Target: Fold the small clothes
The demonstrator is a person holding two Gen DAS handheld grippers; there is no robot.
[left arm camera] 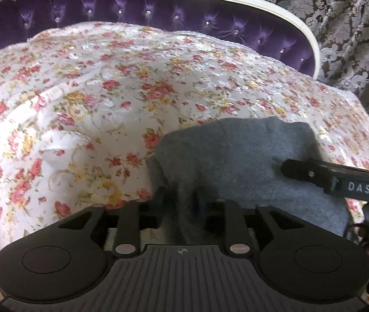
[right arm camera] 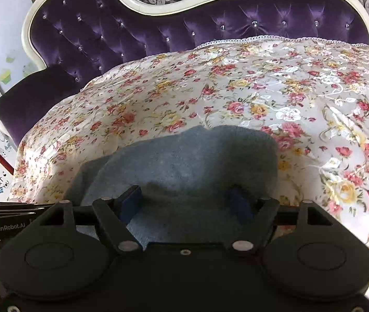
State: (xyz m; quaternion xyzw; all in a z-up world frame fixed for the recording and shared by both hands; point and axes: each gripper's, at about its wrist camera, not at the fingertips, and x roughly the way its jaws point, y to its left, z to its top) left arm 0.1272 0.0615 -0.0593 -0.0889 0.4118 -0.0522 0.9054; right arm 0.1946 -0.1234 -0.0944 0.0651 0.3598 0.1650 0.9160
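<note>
A small grey cloth [left arm camera: 239,161] lies on the floral sheet [left arm camera: 80,104]. My left gripper [left arm camera: 181,202] is shut on the cloth's near left edge, which bunches up between the fingers. In the right wrist view the same grey cloth [right arm camera: 184,161] lies folded on the sheet. My right gripper [right arm camera: 184,202] is open, its blue-padded fingers [right arm camera: 129,202] spread wide and resting over the cloth's near edge. The right gripper's finger also shows in the left wrist view [left arm camera: 314,174], lying on the cloth from the right.
The floral sheet [right arm camera: 262,91] covers a purple tufted sofa [right arm camera: 132,31] with a white curved frame [right arm camera: 158,7]. A patterned grey curtain [left arm camera: 340,26] hangs behind. A dark purple armrest [right arm camera: 33,96] stands at the left.
</note>
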